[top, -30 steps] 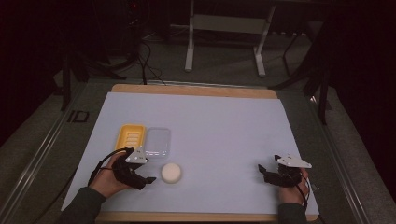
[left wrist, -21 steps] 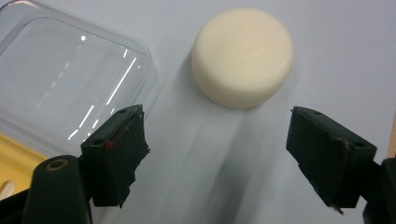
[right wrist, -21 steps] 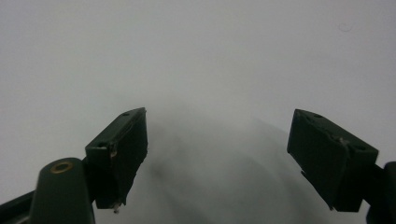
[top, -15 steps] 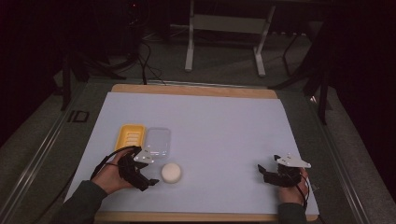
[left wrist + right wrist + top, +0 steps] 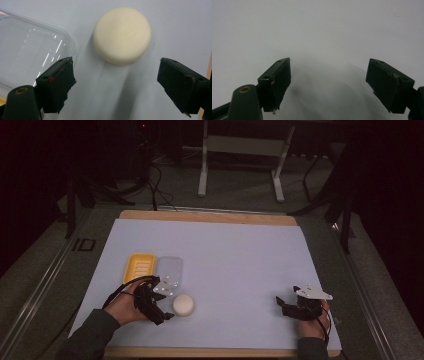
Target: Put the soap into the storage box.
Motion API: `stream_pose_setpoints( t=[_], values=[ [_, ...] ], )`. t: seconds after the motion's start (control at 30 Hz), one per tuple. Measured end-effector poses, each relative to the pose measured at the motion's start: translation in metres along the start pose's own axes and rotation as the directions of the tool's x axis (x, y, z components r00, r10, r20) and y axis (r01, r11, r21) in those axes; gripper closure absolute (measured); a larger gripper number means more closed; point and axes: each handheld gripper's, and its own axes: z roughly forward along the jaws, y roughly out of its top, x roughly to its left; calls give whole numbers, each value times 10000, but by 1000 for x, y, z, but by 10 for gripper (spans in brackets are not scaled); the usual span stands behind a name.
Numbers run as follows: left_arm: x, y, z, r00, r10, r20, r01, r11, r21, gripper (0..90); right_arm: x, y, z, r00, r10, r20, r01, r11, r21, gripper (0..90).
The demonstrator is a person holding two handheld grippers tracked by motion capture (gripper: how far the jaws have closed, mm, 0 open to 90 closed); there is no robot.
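A round cream bar of soap [image 5: 183, 305] [image 5: 122, 35] lies on the pale blue mat near the front left. My left gripper [image 5: 162, 307] [image 5: 117, 85] stands open just left of it, its jaws wide apart and the soap lying ahead of them, untouched. A clear plastic lid [image 5: 169, 271] [image 5: 27, 52] lies beside a yellow soap dish [image 5: 138, 267], behind the left hand. My right gripper [image 5: 285, 306] [image 5: 329, 85] rests open at the front right over bare mat, with nothing between its jaws.
The mat [image 5: 240, 260] covers a wooden table top [image 5: 210, 216]. Beyond the table's far edge stand a metal frame [image 5: 240, 150] and cables on the floor [image 5: 150, 180].
My left gripper has turned and shifted slightly toward the soap. The right gripper has stayed where it was.
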Motion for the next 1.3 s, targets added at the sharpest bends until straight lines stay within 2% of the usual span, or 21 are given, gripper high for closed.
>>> stream_pose_setpoints(
  t=[0.27,0.5,0.67,1.3],
  values=[
    [0,8,6,9999,120,98,-122,9995,280,148,0,0,0,10000,-26,2,26,10000,-21,200],
    [0,16,11,9991,389,173,-399,9973,610,146,0,0,0,10000,-39,3,39,10000,-15,200],
    [-1,18,13,9990,414,182,-425,9968,683,135,0,0,0,10000,-40,-5,40,10000,-23,200],
    [-1,35,27,9951,902,400,-949,9862,1355,108,0,0,0,10000,-42,-10,42,10000,-3,200]
  ],
)
